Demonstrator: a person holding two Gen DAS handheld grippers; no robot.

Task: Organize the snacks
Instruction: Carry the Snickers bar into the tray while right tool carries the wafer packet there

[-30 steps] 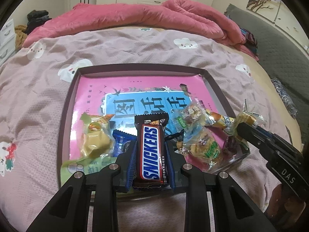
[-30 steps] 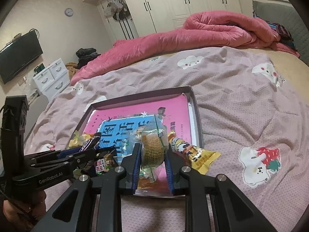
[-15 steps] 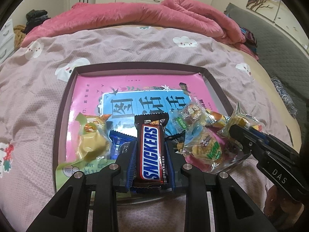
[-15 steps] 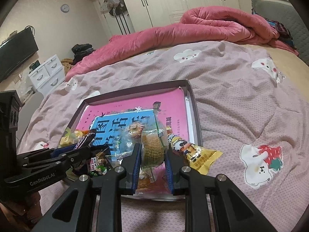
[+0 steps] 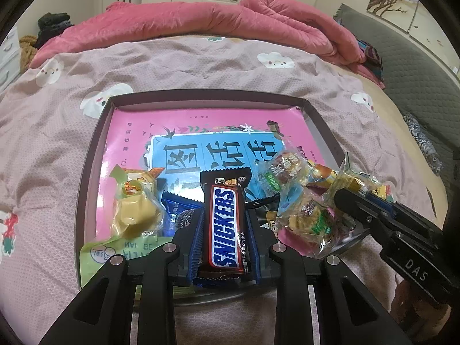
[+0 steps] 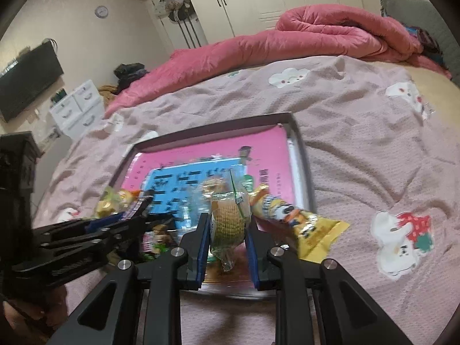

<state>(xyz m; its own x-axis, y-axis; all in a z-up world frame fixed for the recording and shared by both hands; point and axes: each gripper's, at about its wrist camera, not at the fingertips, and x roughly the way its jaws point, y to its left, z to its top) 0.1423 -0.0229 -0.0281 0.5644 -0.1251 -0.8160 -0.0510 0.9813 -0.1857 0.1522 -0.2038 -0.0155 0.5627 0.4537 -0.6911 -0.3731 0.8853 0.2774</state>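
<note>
We see the tray lying on the bedspread, with the rolled quilt behind it. In the tray a book lies flat; snacks crowd its near edge, the Snickers bar midway, the yellow packet overhanging the tray's right corner.

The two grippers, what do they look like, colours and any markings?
Both are matte black plastic with angular, cut-out linkage arms joined by silver round pins, and ribbed blue pads line the jaws. The left gripper reads "GenRobot.AI" in white on its side; the right gripper reads "DAS". No cables show.
</note>
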